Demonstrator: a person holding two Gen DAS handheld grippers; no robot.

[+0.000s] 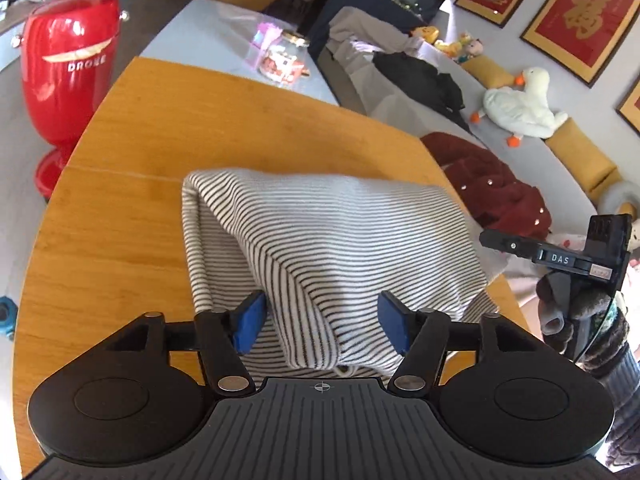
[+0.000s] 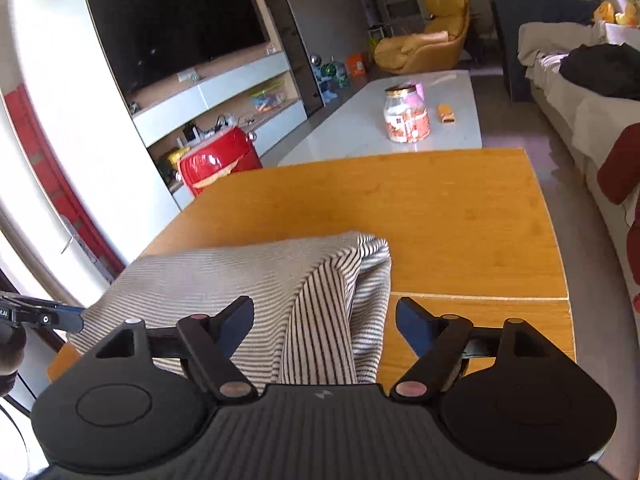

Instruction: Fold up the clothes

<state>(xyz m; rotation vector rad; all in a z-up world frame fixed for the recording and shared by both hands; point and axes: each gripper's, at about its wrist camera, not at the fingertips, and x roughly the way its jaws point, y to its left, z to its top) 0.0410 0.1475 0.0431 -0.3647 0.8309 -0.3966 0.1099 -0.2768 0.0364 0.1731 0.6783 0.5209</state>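
Observation:
A black-and-white striped garment [image 1: 328,240] lies folded on the wooden table [image 1: 132,184], its near end bunched in soft folds. My left gripper [image 1: 322,322] hangs just above that near end, jaws wide apart, blue pads [image 1: 250,322] clear of the cloth. In the right wrist view the same garment [image 2: 256,280] lies at the table's near left, and my right gripper [image 2: 325,326] stands open over its right edge, gripping nothing. The right gripper's black finger [image 1: 516,246] shows at the far right of the left view, held by a gloved hand [image 1: 576,304].
A red "DRONE" bucket-shaped stand [image 1: 70,76] is beyond the table's left side. A white coffee table [image 2: 400,120] with a jar [image 2: 406,114] lies behind. A grey sofa [image 1: 500,136] with a dark red coat [image 1: 492,184], black clothing and a plush goose runs along the right.

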